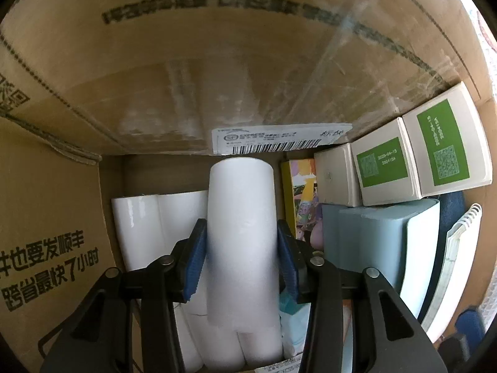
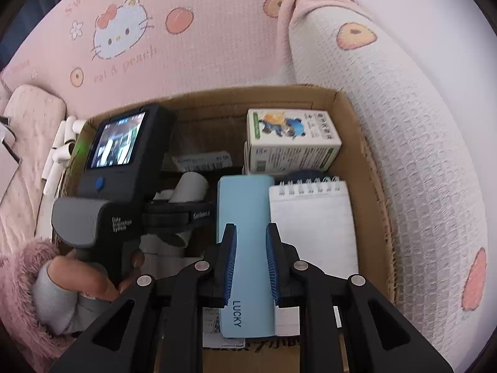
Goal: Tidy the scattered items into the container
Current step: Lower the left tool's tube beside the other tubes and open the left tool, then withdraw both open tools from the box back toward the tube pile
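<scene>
White roll [image 1: 242, 236] sits upright-looking in the left wrist view, inside the cardboard box [image 1: 46, 217], clamped between the blue pads of the left tool [image 1: 241, 258]; both pads press its sides. More white rolls [image 1: 146, 227] lie just beside it at 9 o'clock. At 3 o'clock of the roll: a colourful printed box [image 1: 299, 192], then a light blue case [image 1: 372, 242]. White cartons with green labels [image 1: 403, 161] are stacked at 2 o'clock, against the box wall. A barcode label [image 1: 279, 141] sticks to the wall at 12 o'clock.

Right wrist view: right tool [image 2: 251, 261] hangs over the light blue case [image 2: 245, 205] marked LUCKY, jaws nearly together, nothing between the pads; contact with the case cannot be told. Spiral notepad [image 2: 313, 227] just beside the case at 3 o'clock; cartoon carton [image 2: 292, 140] at 12 o'clock. A hand [image 2: 93, 276] in a fuzzy pink sleeve [image 2: 18, 279] holds the left device at 9 o'clock. The box rests on a pink printed bed cover [image 2: 217, 46].
</scene>
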